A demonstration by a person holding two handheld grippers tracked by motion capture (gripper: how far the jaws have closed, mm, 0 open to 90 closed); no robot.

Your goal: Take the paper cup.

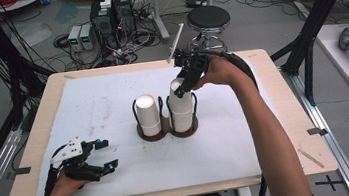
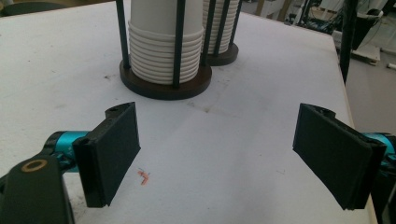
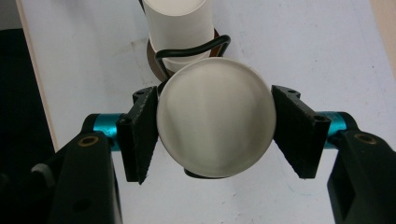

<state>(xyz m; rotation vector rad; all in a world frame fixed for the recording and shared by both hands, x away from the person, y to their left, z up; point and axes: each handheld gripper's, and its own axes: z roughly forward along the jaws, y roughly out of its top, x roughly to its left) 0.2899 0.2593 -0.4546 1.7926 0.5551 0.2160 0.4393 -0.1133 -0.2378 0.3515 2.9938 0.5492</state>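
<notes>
A dark wooden holder [image 1: 166,131] with black wire posts stands mid-table and carries two stacks of upside-down white paper cups. My right gripper [image 1: 181,89] reaches down from behind onto the right stack [image 1: 181,114]. In the right gripper view my right gripper [image 3: 215,126] has both black pads pressed on the sides of the top cup [image 3: 215,123], whose round bottom faces the camera. The left stack [image 1: 148,114] is untouched. My left gripper [image 1: 106,154] rests low at the front left, open and holding nothing [image 2: 217,140], aimed at the holder's base [image 2: 163,88].
A white foam mat [image 1: 89,113] covers most of the wooden table [image 1: 287,129]. A black stool [image 1: 208,19] and computer boxes [image 1: 112,15] with cables stand on the floor behind. Black frame posts [image 1: 321,14] rise at both sides.
</notes>
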